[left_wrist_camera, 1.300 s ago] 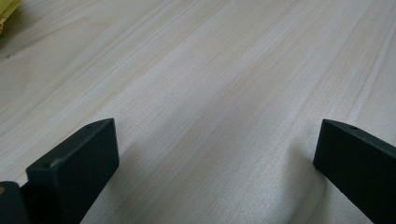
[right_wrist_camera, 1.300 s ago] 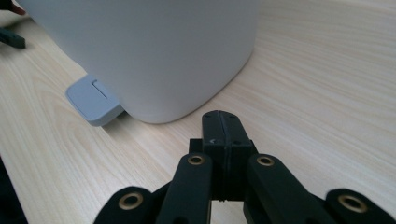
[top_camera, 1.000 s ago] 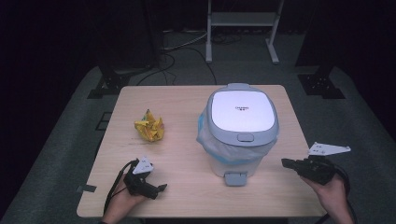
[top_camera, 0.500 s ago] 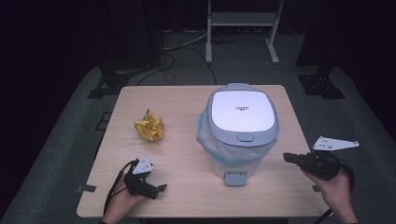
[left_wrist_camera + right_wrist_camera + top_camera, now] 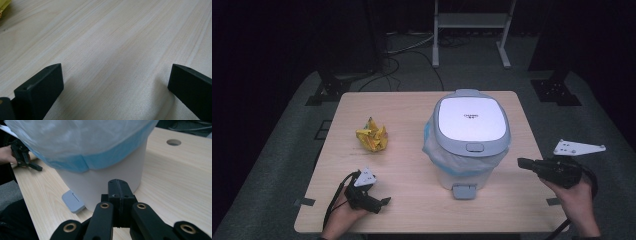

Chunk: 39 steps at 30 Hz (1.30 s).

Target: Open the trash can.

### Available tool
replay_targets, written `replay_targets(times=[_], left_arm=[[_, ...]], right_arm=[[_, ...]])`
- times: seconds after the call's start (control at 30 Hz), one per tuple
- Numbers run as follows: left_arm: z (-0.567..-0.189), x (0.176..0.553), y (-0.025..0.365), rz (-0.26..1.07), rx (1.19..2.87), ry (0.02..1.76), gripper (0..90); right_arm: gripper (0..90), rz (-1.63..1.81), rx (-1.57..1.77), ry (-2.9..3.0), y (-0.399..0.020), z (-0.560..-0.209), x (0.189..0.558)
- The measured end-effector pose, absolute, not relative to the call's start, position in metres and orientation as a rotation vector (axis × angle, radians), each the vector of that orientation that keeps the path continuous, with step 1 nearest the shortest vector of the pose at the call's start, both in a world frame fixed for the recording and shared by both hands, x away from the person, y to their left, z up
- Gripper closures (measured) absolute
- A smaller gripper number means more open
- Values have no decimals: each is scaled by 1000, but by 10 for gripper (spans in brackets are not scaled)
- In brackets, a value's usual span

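Note:
A white pedal bin (image 5: 468, 145) with a grey-rimmed lid, shut, stands on the wooden table (image 5: 412, 170), right of the middle. A blue-and-clear bag (image 5: 82, 147) hangs over its rim. A crumpled yellow wrapper (image 5: 372, 137) lies to its left. My left gripper (image 5: 379, 201) rests at the front left of the table, open over bare wood (image 5: 116, 72). My right gripper (image 5: 523, 163) is held off the bin's right side, shut on nothing. In its own view it (image 5: 119, 185) points at the bin's white wall.
The bin's grey pedal (image 5: 464, 190) juts toward the table's front edge. A cable hole (image 5: 173, 142) pierces the tabletop beyond the bin. Dark floor, stand legs and cables (image 5: 412, 47) lie past the far edge. Open wood stretches between wrapper and bin.
My right gripper has drifted slightly to the right and away from the person, still shut. The left gripper, bin and wrapper have stayed put.

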<state>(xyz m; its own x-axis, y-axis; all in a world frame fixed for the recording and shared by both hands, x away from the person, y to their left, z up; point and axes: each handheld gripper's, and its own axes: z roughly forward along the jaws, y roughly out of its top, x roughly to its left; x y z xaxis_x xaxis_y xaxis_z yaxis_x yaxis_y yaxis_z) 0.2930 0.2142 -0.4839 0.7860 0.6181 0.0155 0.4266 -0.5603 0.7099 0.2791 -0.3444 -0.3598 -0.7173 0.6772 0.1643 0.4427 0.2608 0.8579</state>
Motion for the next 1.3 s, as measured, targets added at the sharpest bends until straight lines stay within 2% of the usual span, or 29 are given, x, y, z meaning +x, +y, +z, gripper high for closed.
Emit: replay_targets(times=[1.3], left_arm=[[-484, 293, 214, 343, 2247, 770, 0]], right_arm=[[899, 1620, 872, 2209, -334, -284, 276]])
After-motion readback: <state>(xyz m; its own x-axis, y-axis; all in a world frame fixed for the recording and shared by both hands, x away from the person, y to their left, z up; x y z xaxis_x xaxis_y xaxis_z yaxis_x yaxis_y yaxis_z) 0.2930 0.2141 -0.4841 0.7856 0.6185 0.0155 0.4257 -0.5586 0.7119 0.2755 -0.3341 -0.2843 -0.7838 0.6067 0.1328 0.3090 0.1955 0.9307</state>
